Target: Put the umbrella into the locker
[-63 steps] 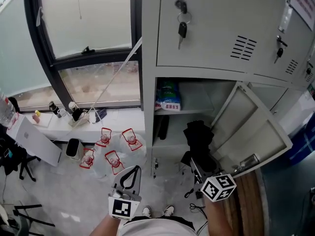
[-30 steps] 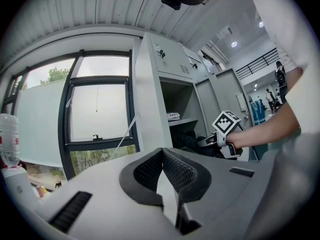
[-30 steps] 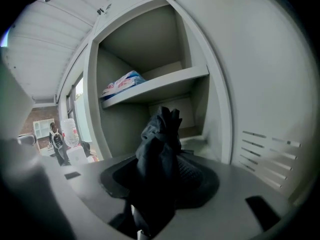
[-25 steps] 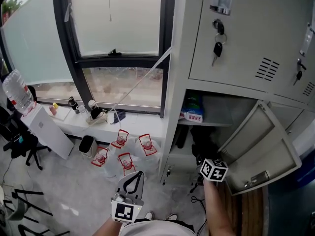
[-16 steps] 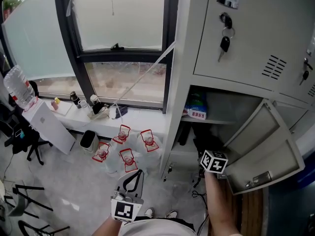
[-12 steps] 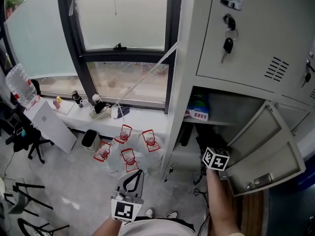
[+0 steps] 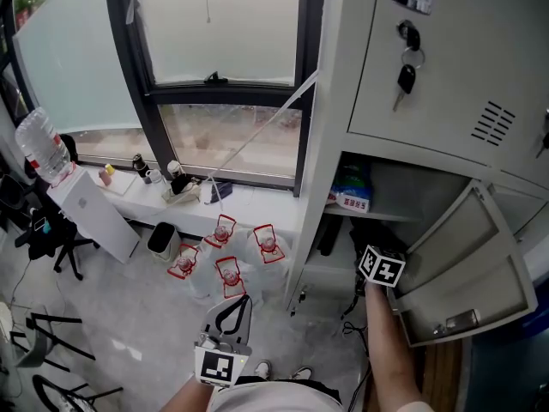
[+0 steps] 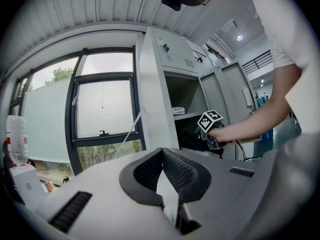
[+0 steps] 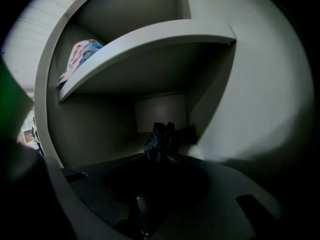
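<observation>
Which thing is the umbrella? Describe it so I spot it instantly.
Right of the window stands a grey locker with one door open. Below its inner shelf is the umbrella: a black bundle of crumpled fabric, unlike the colourful printed packet on the shelf above.

A printed packet (image 7: 348,187) lies on the locker shelf (image 7: 388,216).

**Umbrella and locker, lower compartment open**

The locker (image 7: 446,67) is pale grey metal and fills the head view from 12 to 4 o'clock. Its lower door (image 7: 463,256) stands swung out toward 4 o'clock, baring a compartment with one shelf (image 9: 150,44). The umbrella (image 9: 160,136), folded, of crumpled black fabric, is inside the compartment at 6 o'clock from that shelf. Whether it rests on the compartment floor cannot be told.
</observation>
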